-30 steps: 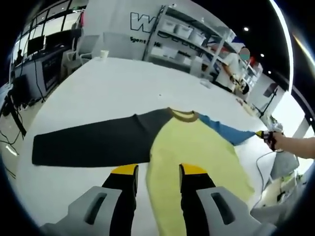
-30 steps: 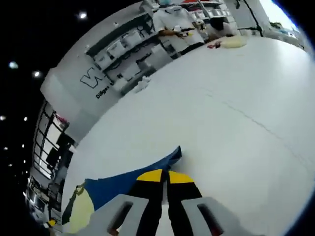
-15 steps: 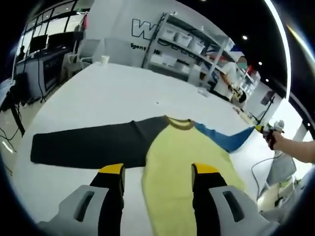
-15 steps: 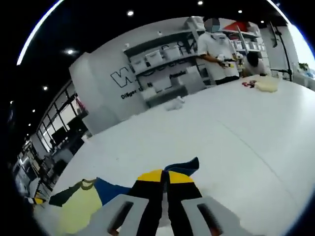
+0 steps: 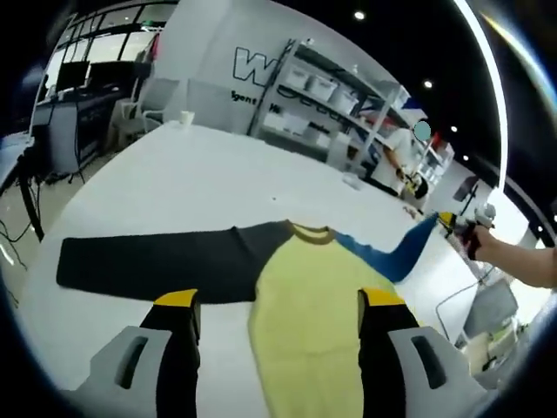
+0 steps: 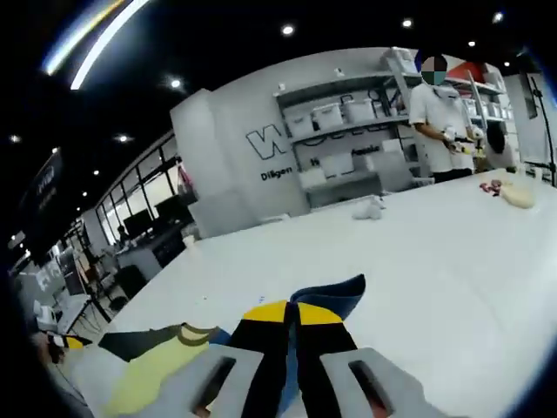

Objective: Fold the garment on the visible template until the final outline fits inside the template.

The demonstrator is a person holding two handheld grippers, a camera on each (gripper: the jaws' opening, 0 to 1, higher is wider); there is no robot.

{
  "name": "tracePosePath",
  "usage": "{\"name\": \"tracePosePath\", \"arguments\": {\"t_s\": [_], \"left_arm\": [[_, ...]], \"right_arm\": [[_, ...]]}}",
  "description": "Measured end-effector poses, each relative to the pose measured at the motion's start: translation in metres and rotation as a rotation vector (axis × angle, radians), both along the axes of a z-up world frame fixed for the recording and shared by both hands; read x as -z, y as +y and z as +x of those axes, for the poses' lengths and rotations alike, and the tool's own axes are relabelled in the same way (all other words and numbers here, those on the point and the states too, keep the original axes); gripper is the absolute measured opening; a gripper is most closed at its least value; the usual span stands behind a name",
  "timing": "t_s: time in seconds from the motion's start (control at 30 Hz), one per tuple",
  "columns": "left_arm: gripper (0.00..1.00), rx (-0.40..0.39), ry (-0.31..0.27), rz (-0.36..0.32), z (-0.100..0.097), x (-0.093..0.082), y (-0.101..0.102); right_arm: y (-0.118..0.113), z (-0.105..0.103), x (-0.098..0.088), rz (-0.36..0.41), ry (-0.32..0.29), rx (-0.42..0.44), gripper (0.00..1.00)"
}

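A long-sleeved top lies on the white table. Its body is yellow, with an olive collar, one dark sleeve spread flat to the left and one blue sleeve rising off the table to the right. My left gripper is open, its jaws wide apart above the yellow body. My right gripper is shut on the blue sleeve's cuff and holds it up; it also appears as the right gripper in a person's hand at the right edge. The yellow body shows low left.
Shelving with white bins lines the back wall, and a person stands by it. A white cup sits at the table's far edge. Small objects lie far right. Desks and monitors stand left of the table.
The right gripper has lifted the blue sleeve's cuff higher off the table. The left gripper's jaws have spread wider over the yellow body. Both views have tilted.
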State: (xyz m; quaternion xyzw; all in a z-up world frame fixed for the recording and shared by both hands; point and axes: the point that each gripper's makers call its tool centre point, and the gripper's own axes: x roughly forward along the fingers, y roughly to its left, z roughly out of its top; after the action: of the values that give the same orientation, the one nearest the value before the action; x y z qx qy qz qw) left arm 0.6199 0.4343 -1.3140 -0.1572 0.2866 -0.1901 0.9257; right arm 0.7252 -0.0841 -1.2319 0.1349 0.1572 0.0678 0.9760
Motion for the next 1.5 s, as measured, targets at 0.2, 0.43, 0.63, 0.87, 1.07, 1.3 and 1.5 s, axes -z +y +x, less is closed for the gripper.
{"name": "tracePosePath", "arguments": {"t_s": [0.2, 0.43, 0.63, 0.87, 1.07, 1.3, 1.5], "left_arm": [[0.88, 0.057, -0.059, 0.039, -0.005, -0.007, -0.003], [0.92, 0.109, -0.078, 0.073, -0.013, -0.006, -0.002], [0.94, 0.121, -0.089, 0.074, -0.022, -0.006, 0.002], [0.99, 0.156, -0.089, 0.079, -0.035, -0.003, 0.0], [0.99, 0.159, -0.094, 0.086, -0.041, -0.002, 0.007], [0.99, 0.131, -0.098, 0.076, -0.044, -0.002, 0.017], [0.99, 0.112, -0.095, 0.071, -0.049, 0.001, 0.024]], "right_arm": [[0.037, 0.007, -0.011, -0.047, -0.009, -0.084, 0.0], [0.077, 0.012, -0.021, -0.085, -0.02, -0.168, 0.0], [0.11, 0.016, -0.026, -0.101, -0.024, -0.229, 0.0], [0.159, 0.022, -0.027, -0.117, -0.026, -0.318, 0.0], [0.202, 0.026, -0.031, -0.122, -0.041, -0.388, 0.0], [0.242, 0.03, -0.027, -0.128, -0.037, -0.461, 0.0], [0.275, 0.033, -0.014, -0.144, -0.017, -0.523, 0.0]]}}
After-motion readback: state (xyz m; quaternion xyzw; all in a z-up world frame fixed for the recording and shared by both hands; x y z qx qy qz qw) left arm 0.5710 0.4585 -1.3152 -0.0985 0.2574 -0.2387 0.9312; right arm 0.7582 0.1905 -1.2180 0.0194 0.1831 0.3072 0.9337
